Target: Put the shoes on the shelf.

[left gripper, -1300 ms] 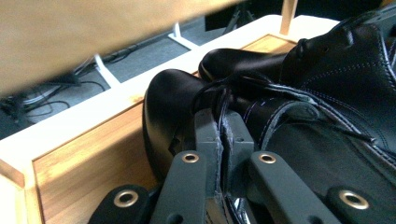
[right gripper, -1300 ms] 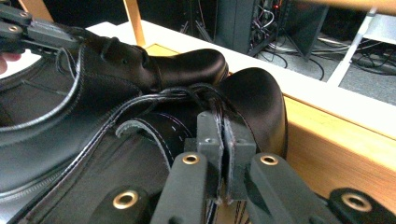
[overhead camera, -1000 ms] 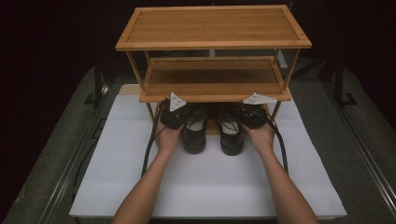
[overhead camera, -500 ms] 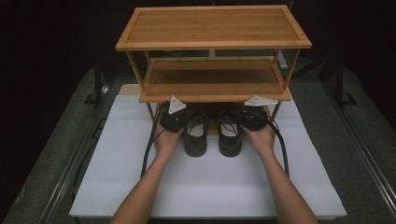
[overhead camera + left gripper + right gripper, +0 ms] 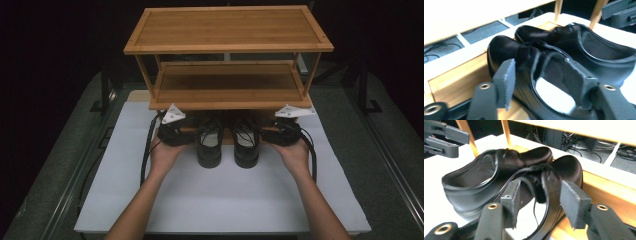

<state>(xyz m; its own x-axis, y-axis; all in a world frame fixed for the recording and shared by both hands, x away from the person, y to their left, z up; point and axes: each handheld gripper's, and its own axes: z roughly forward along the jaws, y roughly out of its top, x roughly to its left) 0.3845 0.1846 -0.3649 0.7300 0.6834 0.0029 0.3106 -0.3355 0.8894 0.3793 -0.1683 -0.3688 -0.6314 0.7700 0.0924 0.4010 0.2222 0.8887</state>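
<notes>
High view: the left gripper (image 5: 184,134) and right gripper (image 5: 272,134) are seen beside a pair of black shoes; both sets of jaws have just been opening and are now parted, pads clear of the leather. The left shoe (image 5: 209,145) and right shoe (image 5: 246,145) are set side by side, toes tucked under the wooden rack (image 5: 227,47), heels on the white mat (image 5: 220,200).

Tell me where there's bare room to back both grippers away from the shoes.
Free: the white mat between the forearms, nearer the person than the shoes, and both shelves of the wooden rack. Crowded: under the rack's lower shelf, where the left gripper and right gripper flank the shoes.
</notes>
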